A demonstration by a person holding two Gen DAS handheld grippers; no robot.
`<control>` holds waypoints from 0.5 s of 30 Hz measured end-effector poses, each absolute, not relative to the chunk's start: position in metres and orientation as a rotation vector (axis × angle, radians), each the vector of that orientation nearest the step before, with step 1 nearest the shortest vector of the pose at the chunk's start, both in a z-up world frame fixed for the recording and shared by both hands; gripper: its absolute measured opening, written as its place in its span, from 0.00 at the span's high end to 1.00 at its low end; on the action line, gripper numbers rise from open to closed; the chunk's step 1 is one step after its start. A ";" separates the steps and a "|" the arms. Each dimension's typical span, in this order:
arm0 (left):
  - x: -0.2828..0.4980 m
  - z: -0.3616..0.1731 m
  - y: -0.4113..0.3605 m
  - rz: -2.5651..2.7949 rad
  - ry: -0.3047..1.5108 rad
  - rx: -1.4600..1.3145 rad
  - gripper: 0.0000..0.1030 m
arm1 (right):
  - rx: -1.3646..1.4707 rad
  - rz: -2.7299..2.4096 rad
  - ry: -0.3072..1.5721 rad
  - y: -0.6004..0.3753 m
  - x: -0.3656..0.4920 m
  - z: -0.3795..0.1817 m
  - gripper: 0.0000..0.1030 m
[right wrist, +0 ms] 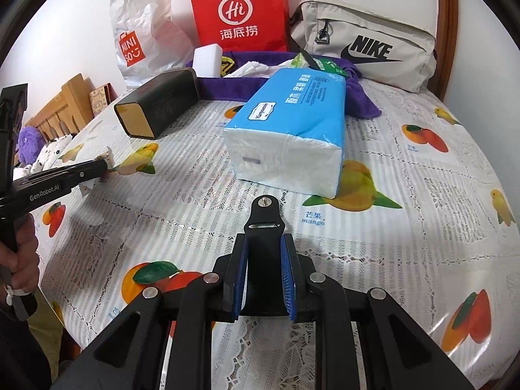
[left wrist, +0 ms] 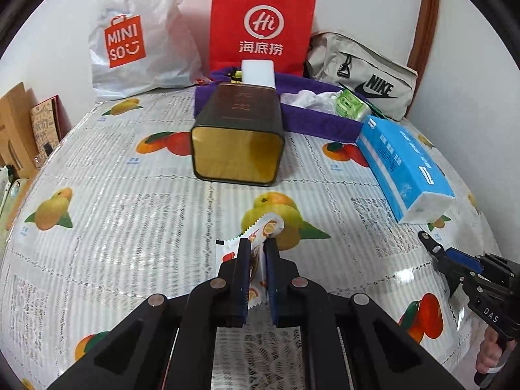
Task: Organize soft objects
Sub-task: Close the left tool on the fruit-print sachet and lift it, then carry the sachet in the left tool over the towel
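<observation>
Left wrist view: left tool point(left wrist: 256, 243) pinches a snack packet point(left wrist: 260, 230) above fruit-print tablecloth point(left wrist: 130, 214).

Blue tissue pack point(right wrist: 292, 123) on fruit-printed tablecloth point(right wrist: 406, 227).

A glossy clear plastic sheet over a printed lace-look cloth covers the table point(right wrist: 406, 243), catching streaks of light. The tin point(left wrist: 239, 136) is matt dark metal outside, brushed gold inside. The tissue pack point(right wrist: 292, 130) wears shiny blue-and-white plastic film. The red bag point(left wrist: 261, 22) is smooth paper, the white bag point(left wrist: 136, 32) crinkled thin plastic, the grey pouch point(right wrist: 367, 42) woven cloth, the purple towel point(left wrist: 321, 122) soft and fuzzy
</observation>
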State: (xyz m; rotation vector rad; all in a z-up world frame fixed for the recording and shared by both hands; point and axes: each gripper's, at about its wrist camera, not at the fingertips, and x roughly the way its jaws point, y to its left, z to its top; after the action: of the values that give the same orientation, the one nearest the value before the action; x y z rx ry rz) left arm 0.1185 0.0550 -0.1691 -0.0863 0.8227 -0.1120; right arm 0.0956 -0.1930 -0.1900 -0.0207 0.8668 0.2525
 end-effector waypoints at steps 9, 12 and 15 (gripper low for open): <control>0.120 -0.160 0.067 -0.091 0.805 -0.122 0.93 | -0.008 0.266 0.851 -0.194 0.093 -0.177 0.80; 0.120 -0.154 0.069 -0.088 0.795 -0.124 0.93 | 0.006 0.276 0.850 -0.195 0.093 -0.174 0.80; 0.122 -0.148 0.069 -0.086 0.788 -0.121 0.93 | 0.009 0.285 0.848 -0.193 0.094 -0.170 0.80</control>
State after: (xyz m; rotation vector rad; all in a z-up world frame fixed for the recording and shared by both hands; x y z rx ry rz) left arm 0.1222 0.0690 -0.1482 -0.1208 0.7884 -0.0863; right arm 0.0935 -0.1935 -0.1698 0.0089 0.8484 0.2848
